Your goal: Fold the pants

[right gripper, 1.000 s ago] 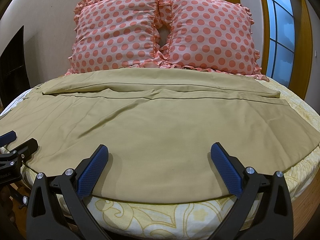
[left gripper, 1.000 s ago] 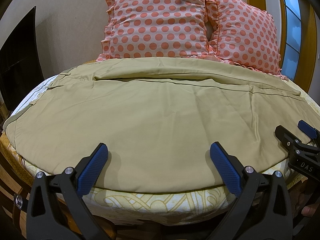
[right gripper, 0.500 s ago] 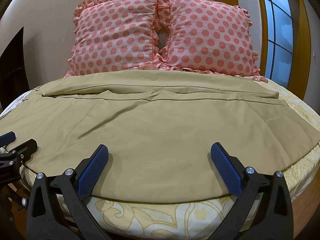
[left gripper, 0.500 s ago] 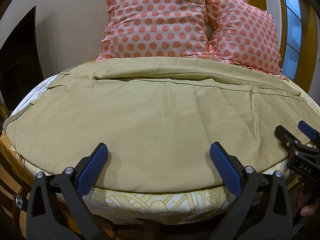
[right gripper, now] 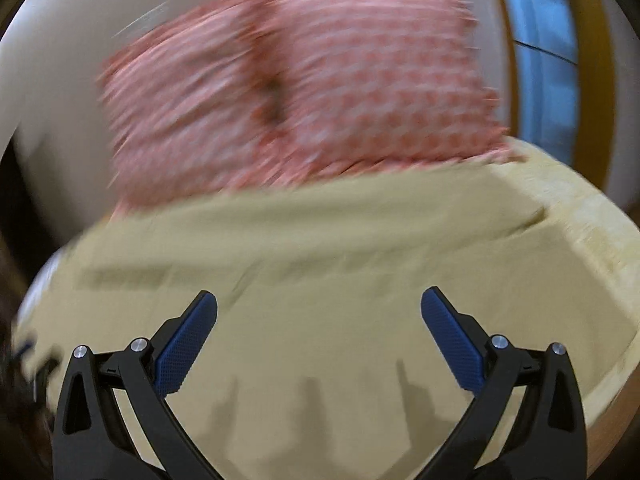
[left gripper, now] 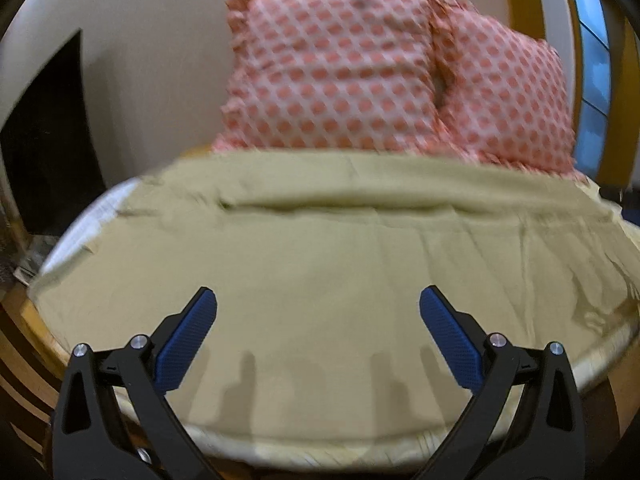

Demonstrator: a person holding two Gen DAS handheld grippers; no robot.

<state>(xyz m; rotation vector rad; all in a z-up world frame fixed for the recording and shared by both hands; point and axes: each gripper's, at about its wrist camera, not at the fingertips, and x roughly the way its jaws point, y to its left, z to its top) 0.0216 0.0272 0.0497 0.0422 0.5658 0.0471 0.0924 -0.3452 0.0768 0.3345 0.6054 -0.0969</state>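
Note:
Khaki pants (left gripper: 320, 248) lie spread flat across the bed, with a long fold line near the far edge. They also fill the right wrist view (right gripper: 340, 280), which is motion-blurred. My left gripper (left gripper: 318, 320) is open and empty above the near part of the pants. My right gripper (right gripper: 319, 322) is open and empty, also over the near part of the cloth. Neither gripper touches the fabric. Neither gripper shows in the other's view.
Two pink polka-dot pillows (left gripper: 332, 68) stand against the wall behind the pants, also in the right wrist view (right gripper: 288, 92). The patterned yellow bedsheet (left gripper: 320, 450) and wooden bed rim show at the near edge. A window (right gripper: 536, 52) is at right.
Both grippers have moved forward and over the bed, so the near edge of the pants now lies under the fingers. The right view swings fast and tilts. Jaws stay open.

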